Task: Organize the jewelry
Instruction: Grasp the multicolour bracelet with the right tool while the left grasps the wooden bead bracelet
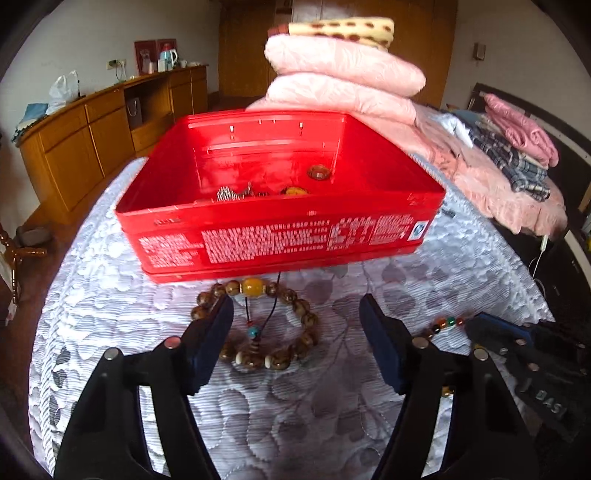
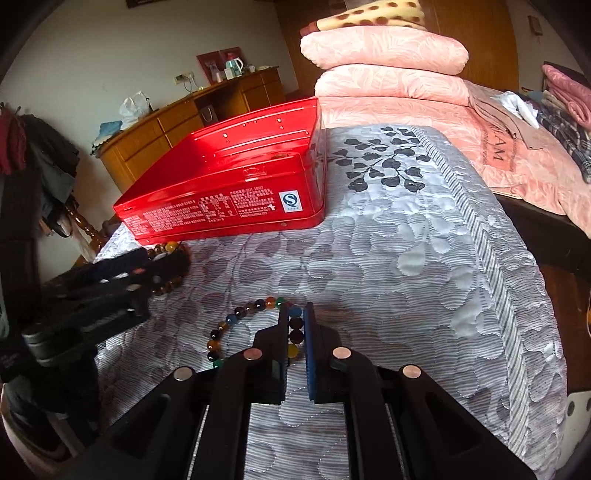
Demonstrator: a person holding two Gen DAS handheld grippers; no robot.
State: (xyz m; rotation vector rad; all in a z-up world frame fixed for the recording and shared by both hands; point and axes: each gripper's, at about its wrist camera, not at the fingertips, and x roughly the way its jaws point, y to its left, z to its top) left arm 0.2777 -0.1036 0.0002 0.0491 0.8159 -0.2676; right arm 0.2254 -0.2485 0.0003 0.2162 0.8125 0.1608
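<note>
Bedroom walls and a long wooden sideboard (image 1: 110, 125) stand behind a bed covered by a grey-white quilted spread (image 1: 295, 398) stitched with a leaf pattern. Folded pink quilts (image 1: 343, 77) are stacked at the far end, with a spotted yellow blanket (image 1: 343, 31) on top, and more folded clothes (image 1: 517, 147) lie on the pink bedding to the right.

On the spread sits a red tin box (image 1: 280, 236), lid off, white print along its near wall. Inside it a few small pieces show, among them an amber bead (image 1: 294, 191) and a ring-like piece (image 1: 318, 172) near the far side.

Just in front of the box lies a brown wooden bead bracelet (image 1: 258, 325) with one large amber bead touching the box's base and a thin dark cord with a turquoise bead hanging across its middle. The left gripper (image 1: 295, 325) stands about half wide over this bracelet; its left finger covers part of the ring, the right finger is clear of it, and the pads do not press on the beads.

To the right, well apart from the box, lies a bracelet of multicoloured glass beads (image 2: 255, 325). The right gripper (image 2: 295, 317) is pinched narrowly on its right-hand side, beads caught between the pads.
</note>
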